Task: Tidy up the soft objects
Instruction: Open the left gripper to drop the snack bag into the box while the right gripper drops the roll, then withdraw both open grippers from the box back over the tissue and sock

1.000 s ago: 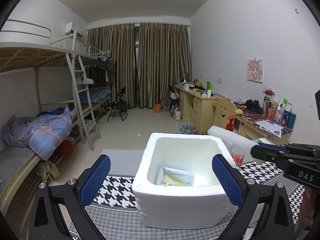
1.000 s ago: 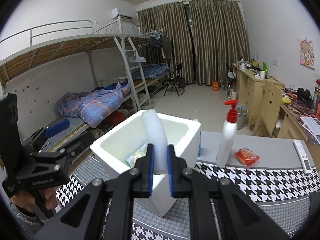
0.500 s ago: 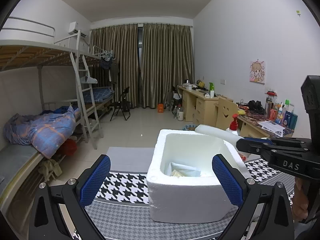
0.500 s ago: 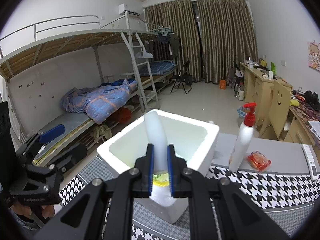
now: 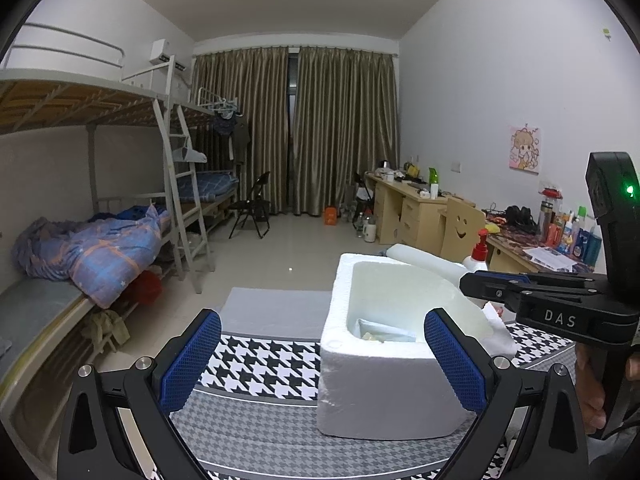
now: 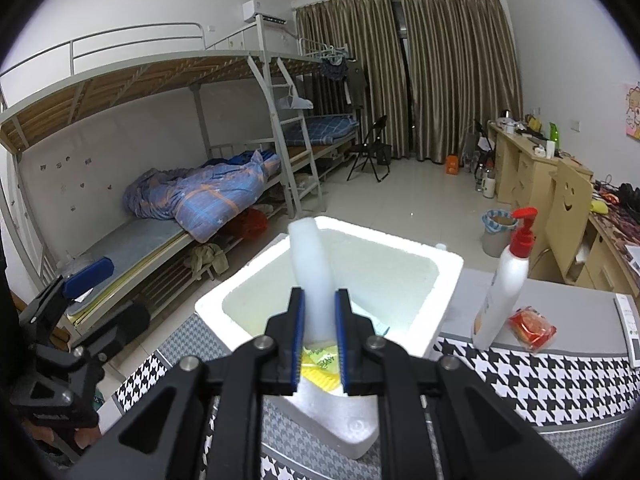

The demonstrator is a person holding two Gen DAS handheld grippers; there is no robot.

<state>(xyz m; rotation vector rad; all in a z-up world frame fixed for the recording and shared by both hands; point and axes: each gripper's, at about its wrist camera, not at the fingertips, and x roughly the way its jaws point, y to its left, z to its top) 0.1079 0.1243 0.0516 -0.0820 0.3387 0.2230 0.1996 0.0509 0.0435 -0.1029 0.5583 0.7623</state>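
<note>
Gripping foam roll [image 6: 310,268] w/ right hand-held gripper [image 6: 319,344]

White foam box [image 6: 408,300] sitting on black-and-white houndstooth cloth [image 6: 540,376]; white bottle [image 6: 504,292] showing red pump; blue pads [image 5: 192,360] showing.

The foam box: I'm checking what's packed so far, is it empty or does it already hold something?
Not empty. The foam box is open-topped, with yellow-green packets on its floor. The right tongs hold a white foam roll over it.
</note>
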